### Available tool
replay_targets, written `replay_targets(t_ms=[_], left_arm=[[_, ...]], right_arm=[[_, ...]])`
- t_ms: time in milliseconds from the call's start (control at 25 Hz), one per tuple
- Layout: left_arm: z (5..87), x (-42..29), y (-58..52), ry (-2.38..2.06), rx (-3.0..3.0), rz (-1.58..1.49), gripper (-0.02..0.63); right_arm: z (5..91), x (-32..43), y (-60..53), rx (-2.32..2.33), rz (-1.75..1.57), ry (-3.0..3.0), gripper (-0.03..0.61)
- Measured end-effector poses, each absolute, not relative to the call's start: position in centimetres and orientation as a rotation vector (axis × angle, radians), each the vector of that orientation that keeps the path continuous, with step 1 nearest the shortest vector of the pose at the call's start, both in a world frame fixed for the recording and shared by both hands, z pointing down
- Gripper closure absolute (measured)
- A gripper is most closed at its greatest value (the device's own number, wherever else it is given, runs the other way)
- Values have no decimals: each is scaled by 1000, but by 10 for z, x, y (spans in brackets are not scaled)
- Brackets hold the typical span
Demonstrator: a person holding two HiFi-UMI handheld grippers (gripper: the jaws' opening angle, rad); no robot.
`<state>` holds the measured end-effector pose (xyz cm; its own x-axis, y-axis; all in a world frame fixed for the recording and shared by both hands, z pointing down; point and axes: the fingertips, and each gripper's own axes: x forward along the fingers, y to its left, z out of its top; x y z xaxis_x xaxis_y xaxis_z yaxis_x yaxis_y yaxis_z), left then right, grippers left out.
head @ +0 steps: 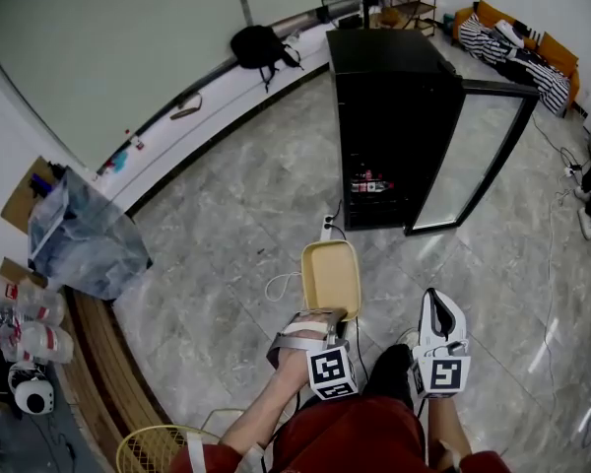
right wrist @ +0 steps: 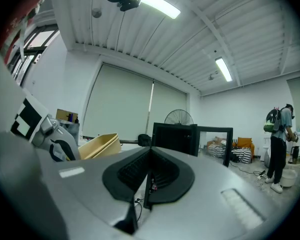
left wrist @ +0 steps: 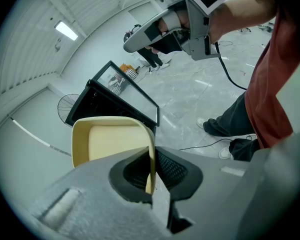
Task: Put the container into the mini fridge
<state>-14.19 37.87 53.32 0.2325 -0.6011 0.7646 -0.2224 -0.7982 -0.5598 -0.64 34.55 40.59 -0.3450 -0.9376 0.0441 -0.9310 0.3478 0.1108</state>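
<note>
Head view: the yellow container [head: 331,279] is held out front by the left gripper [head: 310,335], long axis aimed at the mini fridge [head: 389,126], which is seen straight ahead, well apart, door [head: 478,156] open.
Left gripper view: jaws are clamped on the container's side wall, gripper pitched down.
Right gripper view: the right gripper [right wrist: 149,184] is held level, jaws together, nothing gripped.

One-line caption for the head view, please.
Left tool holds a yellow container by its rim before the open black fridge; right tool is shut and empty.
</note>
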Motion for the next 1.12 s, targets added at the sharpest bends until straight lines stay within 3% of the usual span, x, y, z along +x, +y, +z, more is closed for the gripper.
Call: replay_targets(t_ms=[560, 1120], left_arm=[[545, -110, 331, 709, -2194, -1633, 591], [542, -24, 219, 654, -2190, -1682, 591]], right_arm=[[419, 30, 293, 1786, -17, -2470, 578], [428, 120, 185, 1821, 24, -2497, 578]])
